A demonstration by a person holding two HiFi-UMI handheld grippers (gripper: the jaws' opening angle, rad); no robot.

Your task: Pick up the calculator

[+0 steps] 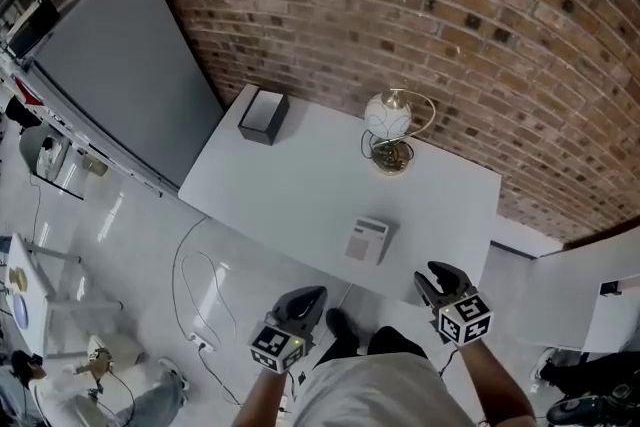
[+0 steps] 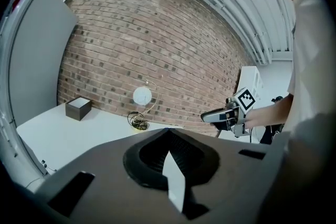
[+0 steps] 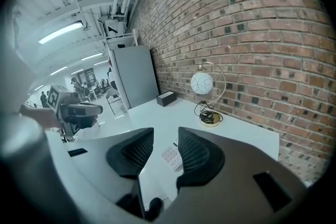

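The calculator (image 1: 367, 240), small and white with grey keys, lies flat near the front edge of the white table (image 1: 290, 185). My right gripper (image 1: 432, 275) hovers just off that edge, to the calculator's right, open and empty. Through its gap in the right gripper view (image 3: 165, 131) I see the calculator (image 3: 170, 156) a short way ahead. My left gripper (image 1: 313, 295) hangs over the floor in front of the table, below and left of the calculator. Its jaw tips meet (image 2: 168, 131) with nothing between them. The left gripper view does not show the calculator.
A dark box (image 1: 263, 116) sits at the table's far left corner. A white globe lamp on a wire stand (image 1: 392, 120) is at the back by the brick wall. A grey panel (image 1: 130, 65) leans at the left. A cable (image 1: 200, 285) trails on the floor.
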